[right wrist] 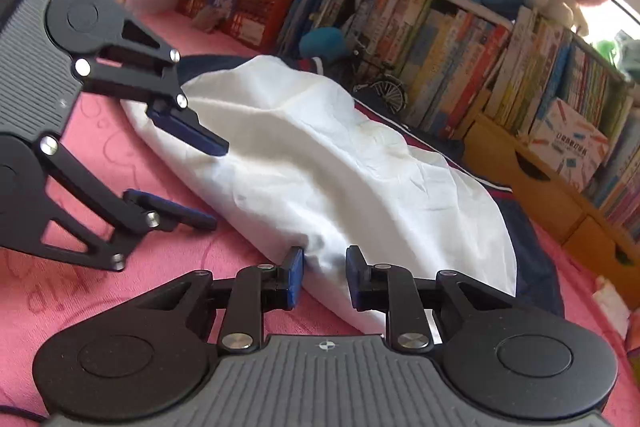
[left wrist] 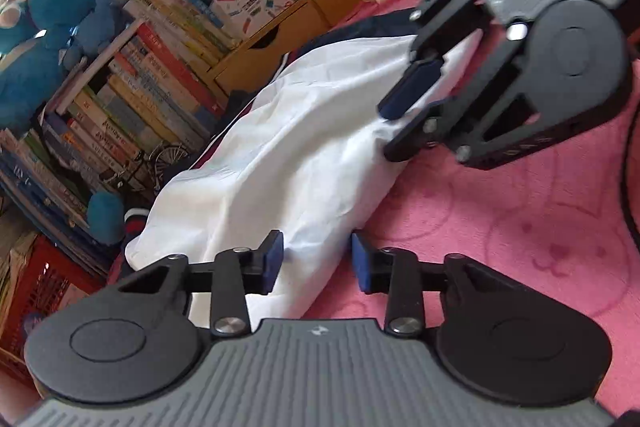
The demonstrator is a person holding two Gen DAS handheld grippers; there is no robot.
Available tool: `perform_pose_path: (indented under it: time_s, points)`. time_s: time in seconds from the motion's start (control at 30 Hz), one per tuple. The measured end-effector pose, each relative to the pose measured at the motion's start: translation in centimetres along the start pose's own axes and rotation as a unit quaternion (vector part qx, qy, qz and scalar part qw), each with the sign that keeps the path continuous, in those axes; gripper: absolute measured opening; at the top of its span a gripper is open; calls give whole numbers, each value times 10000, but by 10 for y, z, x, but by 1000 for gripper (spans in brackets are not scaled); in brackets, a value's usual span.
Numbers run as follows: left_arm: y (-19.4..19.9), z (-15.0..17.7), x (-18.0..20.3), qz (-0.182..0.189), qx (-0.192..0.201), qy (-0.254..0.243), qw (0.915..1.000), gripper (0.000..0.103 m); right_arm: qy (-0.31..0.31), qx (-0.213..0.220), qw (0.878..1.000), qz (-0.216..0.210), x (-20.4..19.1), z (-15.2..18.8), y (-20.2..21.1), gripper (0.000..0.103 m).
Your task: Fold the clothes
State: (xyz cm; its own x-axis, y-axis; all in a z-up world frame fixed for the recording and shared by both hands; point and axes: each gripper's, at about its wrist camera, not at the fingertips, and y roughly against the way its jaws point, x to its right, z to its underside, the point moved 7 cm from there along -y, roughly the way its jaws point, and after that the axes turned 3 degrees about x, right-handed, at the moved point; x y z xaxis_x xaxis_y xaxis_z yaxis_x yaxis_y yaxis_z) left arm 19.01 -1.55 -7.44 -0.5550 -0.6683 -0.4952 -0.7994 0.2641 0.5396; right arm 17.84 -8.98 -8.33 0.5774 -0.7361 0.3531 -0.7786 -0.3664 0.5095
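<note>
A white garment with navy and red trim (left wrist: 280, 147) lies bunched in a long fold on the pink bed cover (left wrist: 500, 235); it also shows in the right wrist view (right wrist: 340, 163). My left gripper (left wrist: 318, 261) is open, its jaws straddling the garment's near end. It also shows in the right wrist view (right wrist: 204, 183), open at the garment's left end. My right gripper (right wrist: 324, 277) is open, with white cloth bulging between its blue pads. It also shows in the left wrist view (left wrist: 394, 129), down at the garment's far edge.
A bookshelf packed with books (left wrist: 168, 67) runs along the bed's far side, with plush toys (left wrist: 52, 27) on top. Wooden drawers (right wrist: 540, 187) and a red crate (left wrist: 36, 291) stand at the bed's edge. A small model bicycle (right wrist: 380, 87) stands by the books.
</note>
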Motion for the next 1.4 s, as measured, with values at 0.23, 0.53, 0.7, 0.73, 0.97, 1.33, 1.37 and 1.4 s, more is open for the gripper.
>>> perform_pose_path:
  time_s: [0.23, 0.53, 0.7, 0.73, 0.97, 1.33, 1.37, 1.4]
  points:
    - [11, -11, -31, 450, 217, 881, 9949, 30, 1631, 170, 9856, 406, -24, 13, 2, 51]
    - [-32, 20, -12, -1216, -330, -1937, 9729, 11, 2220, 430, 9694, 956, -22, -11, -42, 14]
    - [-28, 65, -42, -1550, -774, -2405, 9551, 4, 3148, -35, 9405, 1277, 9, 27, -48, 8]
    - [-25, 72, -48, -1568, -870, -2340, 9555, 4, 3254, -231, 9348, 1404, 22, 40, -51, 8]
    - [16, 66, -68, -1851, -815, -1675, 9649, 4, 2943, -514, 9358, 1871, 69, 67, -23, 5]
    - [118, 105, 1, -1206, -920, -1587, 9756, 9, 2469, -413, 9573, 1446, 26, 110, 113, 6]
    - [119, 116, 7, -1185, -1001, -1637, 9742, 9, 2413, -477, 9585, 1442, 22, 118, 115, 7]
    - [122, 121, 9, -1291, -980, -1711, 9718, 9, 2355, -541, 9596, 1439, 19, 127, 117, 7]
